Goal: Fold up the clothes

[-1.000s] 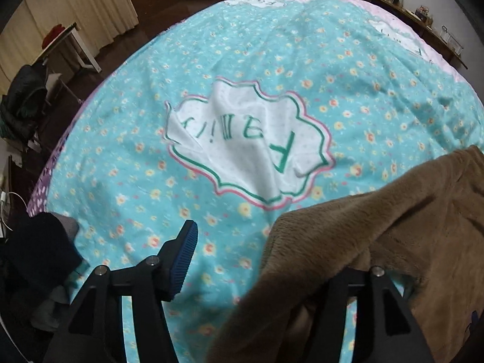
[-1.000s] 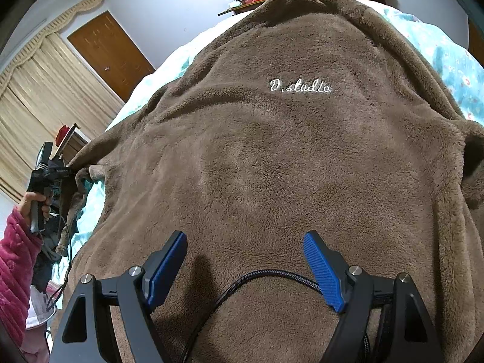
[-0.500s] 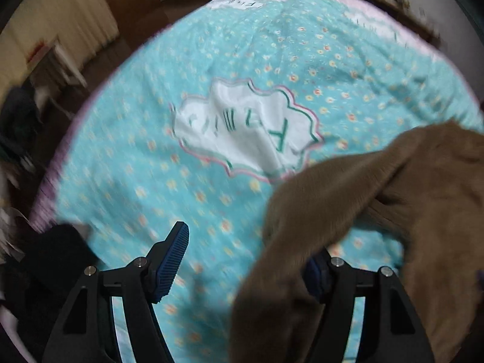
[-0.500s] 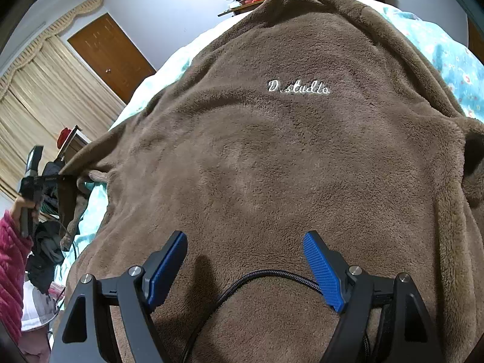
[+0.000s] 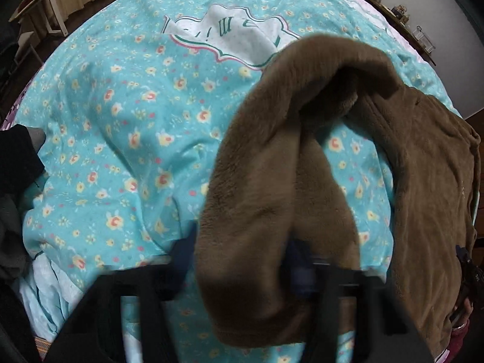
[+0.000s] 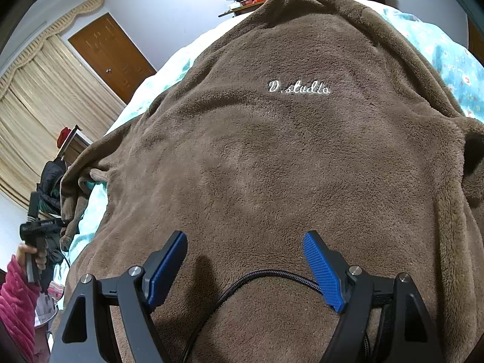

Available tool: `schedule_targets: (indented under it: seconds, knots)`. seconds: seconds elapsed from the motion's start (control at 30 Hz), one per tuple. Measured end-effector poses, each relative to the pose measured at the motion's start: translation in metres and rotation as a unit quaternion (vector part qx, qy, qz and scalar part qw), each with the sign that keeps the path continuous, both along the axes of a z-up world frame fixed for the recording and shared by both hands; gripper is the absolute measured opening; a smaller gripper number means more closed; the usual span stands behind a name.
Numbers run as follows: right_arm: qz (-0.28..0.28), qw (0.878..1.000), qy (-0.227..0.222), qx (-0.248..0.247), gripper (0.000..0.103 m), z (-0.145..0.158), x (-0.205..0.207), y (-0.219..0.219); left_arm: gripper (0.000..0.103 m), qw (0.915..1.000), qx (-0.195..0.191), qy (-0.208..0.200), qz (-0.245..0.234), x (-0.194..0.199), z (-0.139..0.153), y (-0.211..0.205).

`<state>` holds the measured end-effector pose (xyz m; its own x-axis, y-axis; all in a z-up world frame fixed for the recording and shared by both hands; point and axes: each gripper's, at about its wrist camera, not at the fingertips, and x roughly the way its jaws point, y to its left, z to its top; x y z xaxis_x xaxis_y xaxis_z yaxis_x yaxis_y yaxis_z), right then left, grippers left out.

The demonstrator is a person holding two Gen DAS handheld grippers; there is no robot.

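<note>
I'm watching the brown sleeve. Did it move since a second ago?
Yes. The sleeve has been lifted up and leftward: it now hangs across part of the white patch on the quilt, held by the left gripper.

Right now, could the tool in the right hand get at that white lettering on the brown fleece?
Probably yes. The right tool hangs open over the brown fleece, and the white lettering lies straight ahead of it with only bare fleece between; nothing covers it.

Brown fleece [image 6: 272, 166] covers bed right of white patch [image 5: 236, 39]. Lifted sleeve [image 5: 257, 199] hangs below patch, blocks way. Blue quilt [image 5: 121, 139] left of patch lies bare, room there. Dark clothes [image 5: 15, 163] pile at quilt's left edge.
</note>
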<state>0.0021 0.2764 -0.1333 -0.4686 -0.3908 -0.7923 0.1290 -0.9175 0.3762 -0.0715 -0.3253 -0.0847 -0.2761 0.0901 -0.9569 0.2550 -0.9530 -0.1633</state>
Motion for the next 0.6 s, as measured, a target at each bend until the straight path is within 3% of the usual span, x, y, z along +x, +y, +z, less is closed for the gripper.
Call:
schedule_targets:
  seconds: [0.13,0.23,0.43,0.6]
  knots:
    - [0.001,1.000,0.000,0.001,0.081,-0.001,0.000,0.001,0.018,0.9936,-0.110,0.021,0.018,-0.010,0.037,-0.011]
    - [0.000,1.000,0.001,0.000,0.081,-0.001,0.000,0.001,0.021,0.9746,-0.216,0.039,0.046,-0.023,0.069,-0.028]
    - [0.000,1.000,0.001,-0.002,0.081,-0.001,-0.001,0.001,0.040,0.9613,-0.250,0.048,0.106,-0.051,0.096,-0.056]
    - [0.000,1.000,0.000,-0.004,0.081,-0.002,-0.001,0.001,0.053,0.9634,-0.249,0.041,0.090,-0.066,0.082,-0.035]
